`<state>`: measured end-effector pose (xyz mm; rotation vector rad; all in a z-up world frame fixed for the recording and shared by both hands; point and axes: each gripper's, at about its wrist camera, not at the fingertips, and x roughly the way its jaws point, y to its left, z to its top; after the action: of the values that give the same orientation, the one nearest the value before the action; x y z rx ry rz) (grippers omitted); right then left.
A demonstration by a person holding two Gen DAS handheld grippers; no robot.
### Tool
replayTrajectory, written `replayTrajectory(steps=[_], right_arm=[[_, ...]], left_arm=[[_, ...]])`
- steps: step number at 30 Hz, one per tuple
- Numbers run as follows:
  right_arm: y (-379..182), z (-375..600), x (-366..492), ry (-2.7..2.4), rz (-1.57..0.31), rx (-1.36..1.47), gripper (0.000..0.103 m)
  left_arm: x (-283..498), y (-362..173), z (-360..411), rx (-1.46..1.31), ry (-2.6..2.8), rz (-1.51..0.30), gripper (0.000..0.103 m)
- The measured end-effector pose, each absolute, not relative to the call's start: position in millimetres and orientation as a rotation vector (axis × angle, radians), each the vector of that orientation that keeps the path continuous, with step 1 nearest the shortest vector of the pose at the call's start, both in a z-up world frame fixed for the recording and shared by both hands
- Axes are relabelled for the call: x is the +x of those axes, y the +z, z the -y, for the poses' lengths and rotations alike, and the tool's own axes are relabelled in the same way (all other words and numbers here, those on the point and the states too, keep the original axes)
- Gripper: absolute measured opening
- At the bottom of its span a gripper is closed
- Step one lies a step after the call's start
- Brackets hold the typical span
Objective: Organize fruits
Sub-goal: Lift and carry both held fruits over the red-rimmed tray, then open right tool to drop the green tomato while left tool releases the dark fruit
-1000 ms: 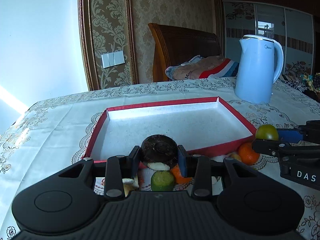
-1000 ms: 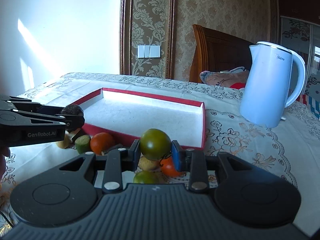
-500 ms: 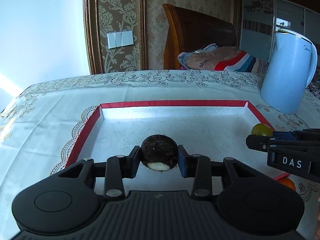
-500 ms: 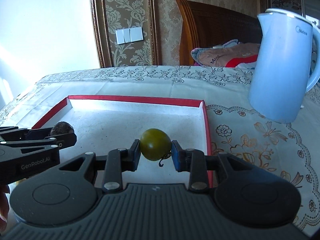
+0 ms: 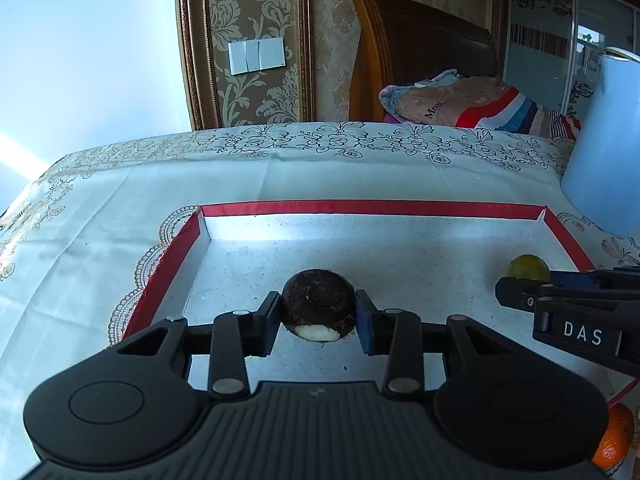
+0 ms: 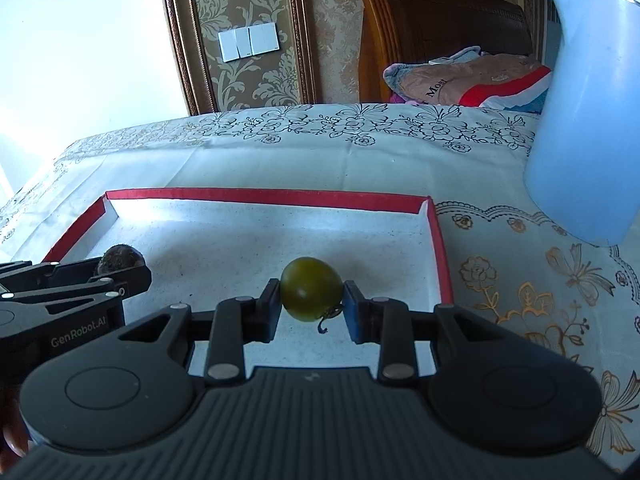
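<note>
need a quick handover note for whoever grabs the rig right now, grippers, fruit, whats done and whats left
Left gripper: shut on the dark hairy fruit, over the left part of the red-rimmed tray.
Right gripper: shut on the green tomato, over the tray's right part.
Done: both fruits picked up and carried over the tray; nothing lies in it yet.
Left: set both down and release. An orange lies outside the tray's near right corner; fetch it next. Other fruit is not in view.
</note>
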<state>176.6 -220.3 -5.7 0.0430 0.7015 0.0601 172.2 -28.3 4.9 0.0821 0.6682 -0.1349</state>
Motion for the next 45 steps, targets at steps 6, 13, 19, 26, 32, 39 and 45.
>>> replayTrajectory(steps=[6,13,19,26,32,39,45], right_arm=[[-10,220,184,0.046,-0.721,0.049,0.031],[-12,218,187,0.035,-0.723,0.034,0.031],[-12,218,186,0.030,-0.722,0.043,0.031],[-12,215,184,0.026,-0.717,0.035,0.033],[-12,215,183,0.028,-0.714,0.034,0.035],[-12,212,181,0.034,-0.715,0.030,0.046],[-8,209,175,0.026,-0.687,0.010,0.054]], left_arm=[[185,-1,33,0.097,-0.112,-0.685,0.037],[190,-5,34,0.106,-0.111,-0.699,0.038],[190,-5,35,0.105,-0.110,-0.701,0.038],[190,-4,34,0.106,-0.110,-0.700,0.038],[190,-4,34,0.103,-0.110,-0.701,0.038],[190,-5,34,0.105,-0.107,-0.700,0.040],[188,-5,34,0.106,-0.106,-0.700,0.041]])
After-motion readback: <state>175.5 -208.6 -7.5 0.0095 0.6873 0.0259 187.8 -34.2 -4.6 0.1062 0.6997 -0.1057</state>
